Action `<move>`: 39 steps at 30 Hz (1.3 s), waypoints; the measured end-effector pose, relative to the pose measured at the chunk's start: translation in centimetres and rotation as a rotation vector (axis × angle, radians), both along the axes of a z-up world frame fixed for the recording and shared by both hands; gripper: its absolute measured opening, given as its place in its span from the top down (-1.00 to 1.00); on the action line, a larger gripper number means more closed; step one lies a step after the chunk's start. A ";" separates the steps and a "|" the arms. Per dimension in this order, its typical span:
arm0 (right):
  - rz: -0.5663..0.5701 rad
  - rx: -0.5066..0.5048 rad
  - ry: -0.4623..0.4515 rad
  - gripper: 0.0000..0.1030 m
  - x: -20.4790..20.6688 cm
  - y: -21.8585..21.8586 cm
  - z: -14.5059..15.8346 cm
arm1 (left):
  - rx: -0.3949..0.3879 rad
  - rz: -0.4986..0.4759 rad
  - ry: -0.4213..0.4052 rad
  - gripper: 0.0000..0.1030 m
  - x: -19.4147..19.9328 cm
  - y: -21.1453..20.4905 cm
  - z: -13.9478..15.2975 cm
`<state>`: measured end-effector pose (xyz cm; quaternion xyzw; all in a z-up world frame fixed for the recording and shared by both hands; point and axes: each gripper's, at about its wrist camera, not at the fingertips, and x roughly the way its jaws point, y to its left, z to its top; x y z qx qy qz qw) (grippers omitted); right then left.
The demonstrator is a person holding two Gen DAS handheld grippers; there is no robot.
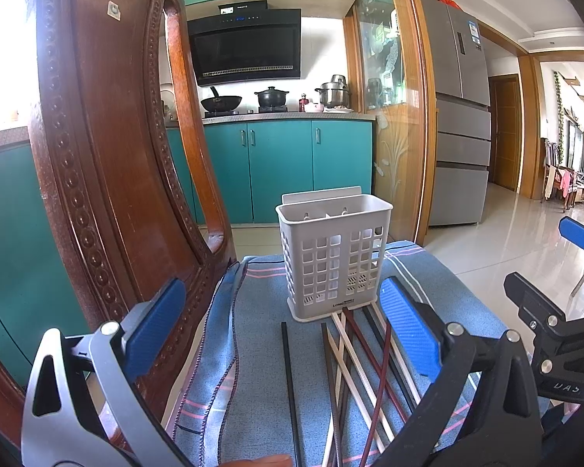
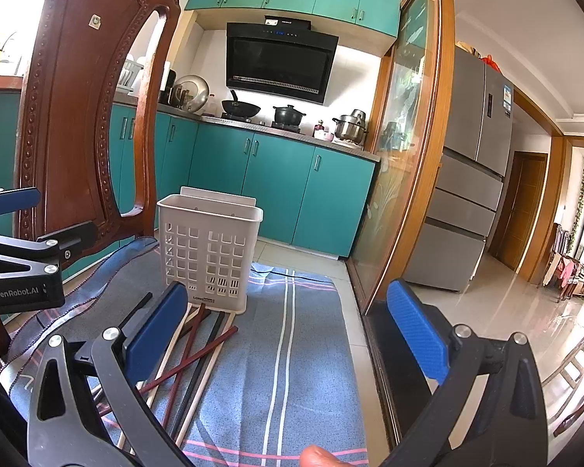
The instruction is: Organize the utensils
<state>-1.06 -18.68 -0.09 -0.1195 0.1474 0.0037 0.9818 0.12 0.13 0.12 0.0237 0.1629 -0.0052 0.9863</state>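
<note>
Grey perforated plastic caddy (image 1: pixel 333 257) upright on striped blue cloth (image 1: pixel 253 369); slim square chopsticks (image 1: pixel 354 369) loosely crossed before it. Left gripper (image 1: pixel 284 330), right gripper (image 2: pixel 288 334): blue textured pads apart, empty.

My left tool (image 1: pixel 280 327) hides the near ends of the chopsticks (image 1: pixel 354 369); its right finger covers the rightmost ones, and the rest run off the bottom edge. In my right wrist view, my right tool (image 2: pixel 288 334) has its left finger over the middle of the pile, so I cannot count the sticks. The basket (image 1: pixel 333 257) has its bottom inside mostly hidden behind its grid wall; I cannot tell what lies in either compartment. The label at its base is too small to read. The cloth (image 2: pixel 292 350) is cut off by the bottom edge.
</note>
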 end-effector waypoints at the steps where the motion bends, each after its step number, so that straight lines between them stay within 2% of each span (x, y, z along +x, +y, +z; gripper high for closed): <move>1: 0.000 0.000 0.001 -0.95 0.0 0.0 0.0 | 0.000 0.000 -0.001 -0.94 0.0 0.0 0.0; 33: 0.005 -0.014 -0.005 -0.95 -0.1 0.1 -0.2 | 0.015 -0.004 0.014 -0.94 0.2 -0.7 -0.7; 37: -0.013 -0.033 0.010 -0.95 0.2 0.0 -0.5 | 0.026 -0.004 0.038 -0.94 0.6 -1.0 -0.9; 39: -0.078 -0.086 0.046 -0.95 1.2 -0.1 -1.1 | 0.057 0.014 0.116 -0.94 1.7 -1.3 -1.9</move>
